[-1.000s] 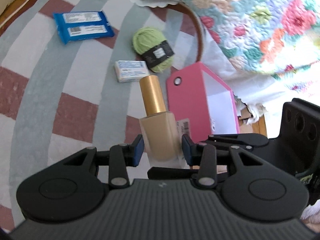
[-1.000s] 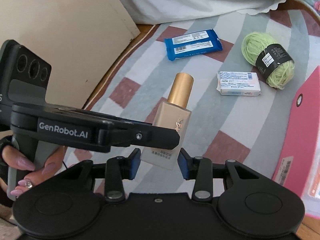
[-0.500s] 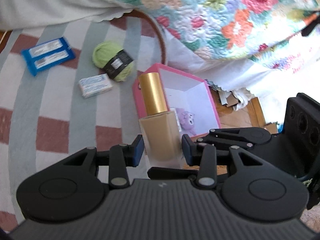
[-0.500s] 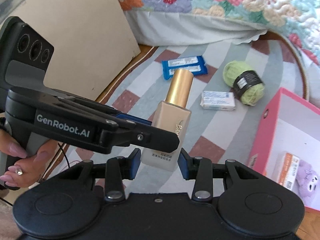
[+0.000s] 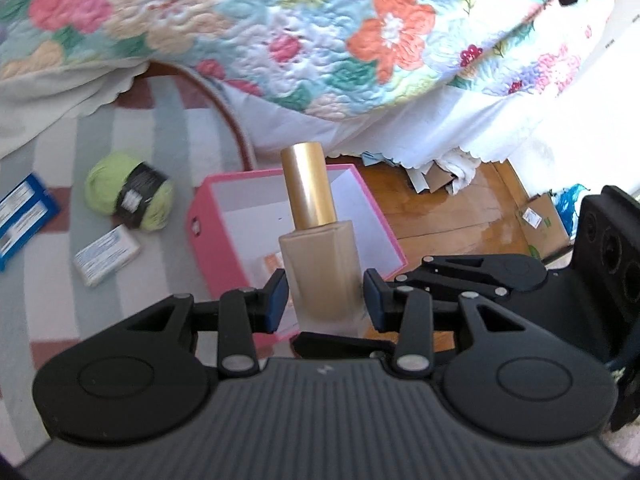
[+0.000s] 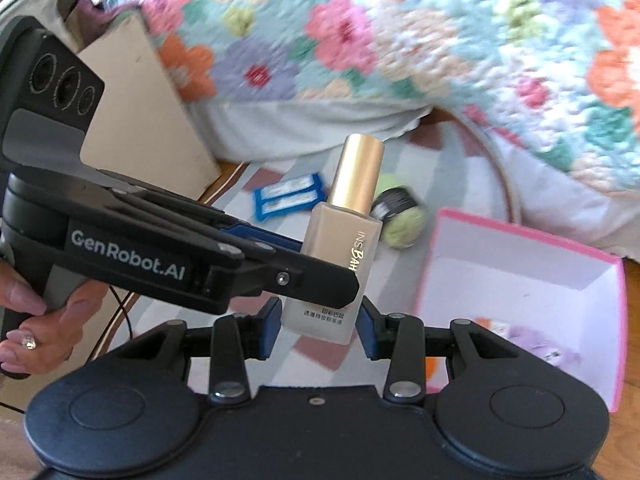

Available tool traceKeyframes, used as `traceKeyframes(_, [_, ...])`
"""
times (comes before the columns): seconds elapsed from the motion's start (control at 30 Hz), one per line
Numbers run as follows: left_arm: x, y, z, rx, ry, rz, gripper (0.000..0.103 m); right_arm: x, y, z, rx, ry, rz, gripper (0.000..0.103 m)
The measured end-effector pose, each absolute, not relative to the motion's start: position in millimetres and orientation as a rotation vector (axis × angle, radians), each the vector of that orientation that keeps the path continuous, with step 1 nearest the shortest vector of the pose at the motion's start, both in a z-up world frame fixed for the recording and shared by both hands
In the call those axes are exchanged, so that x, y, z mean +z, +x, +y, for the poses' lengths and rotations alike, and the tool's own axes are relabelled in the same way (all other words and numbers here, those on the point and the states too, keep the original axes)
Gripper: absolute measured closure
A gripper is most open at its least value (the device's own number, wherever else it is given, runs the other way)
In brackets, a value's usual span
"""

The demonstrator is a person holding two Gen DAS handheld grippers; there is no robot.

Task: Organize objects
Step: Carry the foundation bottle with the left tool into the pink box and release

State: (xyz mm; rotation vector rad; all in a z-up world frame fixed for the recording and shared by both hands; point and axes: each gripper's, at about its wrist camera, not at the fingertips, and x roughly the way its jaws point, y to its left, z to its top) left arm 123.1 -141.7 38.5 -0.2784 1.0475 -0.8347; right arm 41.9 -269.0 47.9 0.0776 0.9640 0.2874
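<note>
A beige foundation bottle [image 5: 320, 268] with a gold cap [image 6: 358, 176] hangs in the air, gripped from two sides. My left gripper [image 5: 324, 300] is shut on its lower body, and my right gripper [image 6: 318, 326] is shut on its base. In the right wrist view the left gripper's arm crosses in from the left, held by a hand [image 6: 28, 320]. Behind the bottle on the floor stands an open pink box [image 5: 212, 236] with white inner walls [image 6: 520, 256]. A purple soft item [image 6: 552, 346] and an orange packet lie inside it.
On the striped rug [image 5: 48, 304] lie a green yarn ball [image 5: 128, 194], a small white box [image 5: 106, 256] and a blue packet [image 5: 20, 216]. A floral bedspread [image 5: 320, 40] hangs over the far side. Wooden floor [image 5: 460, 216] with cardboard scraps lies right of the box. A beige board [image 6: 148, 120] leans at the left.
Both grippers have risen with the bottle and swung toward the pink box, which now sits right behind it with its inside showing. The rug items have slid away to the left.
</note>
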Motion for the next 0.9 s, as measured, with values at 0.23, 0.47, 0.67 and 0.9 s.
traceKeyframes(0.23, [9.3, 138.7, -208.4, -0.854, -0.204, 1.117, 0.064, 24.0, 43.7, -311.8, 0.186, 0.045, 0.962, 0.058])
traceKeyframes(0.47, [-49.2, 151.8, -252.1, -0.865, -0.207, 1.2, 0.064, -23.4, 50.8, -356.5, 0.104, 0.105, 1.017, 0.062])
traceKeyframes(0.67, [-89.0, 169.9, -274.5, -0.863, -0.252, 1.259, 0.064, -60.5, 63.6, -378.7, 0.043, 0.135, 1.07, 0.062])
traceKeyframes(0.9, [-125.3, 182.1, -296.9, -0.869, -0.325, 1.327, 0.063, -88.8, 74.0, -394.1, 0.001, 0.084, 1.142, 0.062])
